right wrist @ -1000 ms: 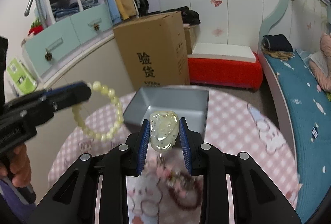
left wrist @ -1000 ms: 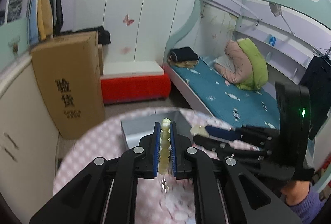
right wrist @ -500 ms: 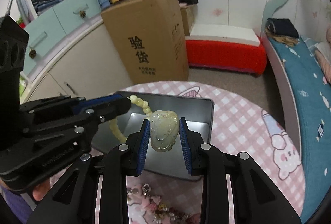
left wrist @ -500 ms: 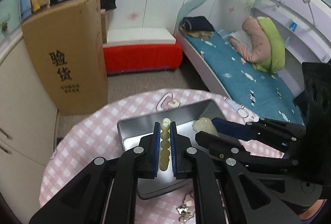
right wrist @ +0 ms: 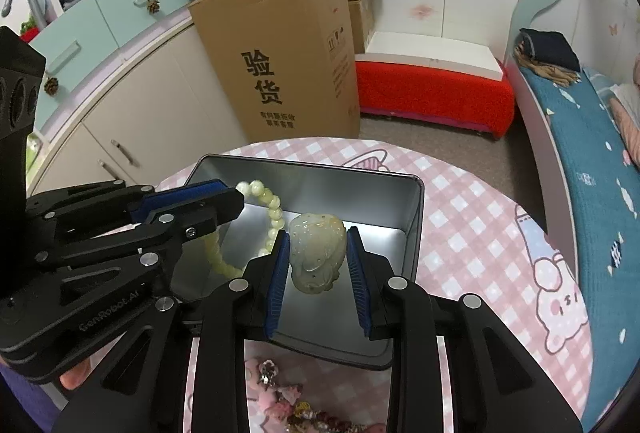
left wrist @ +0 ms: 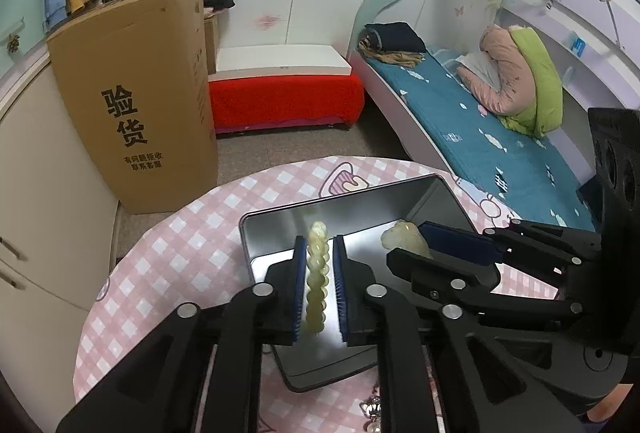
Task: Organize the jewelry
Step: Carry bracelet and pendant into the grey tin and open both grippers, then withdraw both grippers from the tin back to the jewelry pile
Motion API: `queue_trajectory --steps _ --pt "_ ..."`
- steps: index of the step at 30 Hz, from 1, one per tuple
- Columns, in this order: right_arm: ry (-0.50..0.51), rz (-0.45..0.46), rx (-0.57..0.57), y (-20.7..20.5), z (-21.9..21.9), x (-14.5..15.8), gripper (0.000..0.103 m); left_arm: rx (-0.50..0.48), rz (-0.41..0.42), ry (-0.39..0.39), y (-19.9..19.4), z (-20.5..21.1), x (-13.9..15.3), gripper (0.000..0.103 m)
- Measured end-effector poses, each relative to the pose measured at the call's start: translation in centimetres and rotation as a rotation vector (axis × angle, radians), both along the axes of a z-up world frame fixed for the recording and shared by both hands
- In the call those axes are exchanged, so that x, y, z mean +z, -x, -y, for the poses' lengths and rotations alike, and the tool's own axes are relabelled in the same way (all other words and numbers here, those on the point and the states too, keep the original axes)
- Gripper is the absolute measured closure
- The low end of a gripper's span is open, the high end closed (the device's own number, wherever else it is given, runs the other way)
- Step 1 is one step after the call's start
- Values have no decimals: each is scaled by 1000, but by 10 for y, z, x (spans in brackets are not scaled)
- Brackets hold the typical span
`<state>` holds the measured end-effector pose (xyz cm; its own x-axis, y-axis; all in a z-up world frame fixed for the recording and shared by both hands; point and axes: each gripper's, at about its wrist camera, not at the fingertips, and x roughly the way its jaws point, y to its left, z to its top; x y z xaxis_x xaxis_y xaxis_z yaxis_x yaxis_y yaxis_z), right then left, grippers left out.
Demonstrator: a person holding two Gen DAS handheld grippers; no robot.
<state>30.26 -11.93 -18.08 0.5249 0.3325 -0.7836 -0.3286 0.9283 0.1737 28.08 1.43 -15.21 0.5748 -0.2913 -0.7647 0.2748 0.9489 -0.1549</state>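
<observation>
while its blue pads [left wrist: 298, 289] press in from either side, the left gripper [left wrist: 319, 253] grips a pale yellow-green bead bracelet [left wrist: 317, 275], seen edge-on as a column of beads between the fingers. from the right wrist view the bracelet's loop [right wrist: 264, 221] hangs out of that gripper over the inside of the metal tin [right wrist: 414, 233]; whether any bead touches the tin floor cannot be told. the right gripper [right wrist: 318, 253] is clamped on a carved pale jade pendant [right wrist: 318, 251], its two blue pads [right wrist: 358, 273] against the stone's sides, and it holds the stone above the tin's open interior, just beside the bracelet. in the left wrist view the pendant [left wrist: 404, 239] shows at the tip of the right gripper [left wrist: 436, 245], over the tin's right half.

the tin [left wrist: 256, 233] is rectangular, shiny and grey, and it sits on a round table covered with a pink checked cloth [right wrist: 472, 233]. on the cloth near the tin's closest edge lies a small heap of pink and dark red trinkets [right wrist: 288, 401]. beyond the table stand a tall cardboard box [right wrist: 288, 61] printed with chinese characters, a red bench [right wrist: 432, 89], and a bed with a teal sheet [left wrist: 472, 125].
</observation>
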Motion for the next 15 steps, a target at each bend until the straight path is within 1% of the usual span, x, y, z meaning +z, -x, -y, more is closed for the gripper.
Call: queue_trajectory --steps 4,6,8,9,10,11,13,15 --pt "-1 -2 -7 2 2 1 74 27 0 4 1 -5 1 73" --pt "1 -2 -9 3 1 2 74 35 0 22 2 -8 4 71" --pt "2 -4 -10 3 1 3 73 35 3 44 5 -10 7 64" --pt "4 -6 -9 4 0 3 73 31 8 58 7 -10 9 57" --pt "5 -7 -8 5 0 3 73 36 19 57 10 -9 13 52" --pt "6 -6 -9 5 0 3 73 44 36 40 13 -8 16 46" --pt "8 -2 -14 6 0 4 72 47 63 26 19 -6 21 45" --pt "-2 8 -20 9 0 7 72 49 70 36 23 -7 26 45"
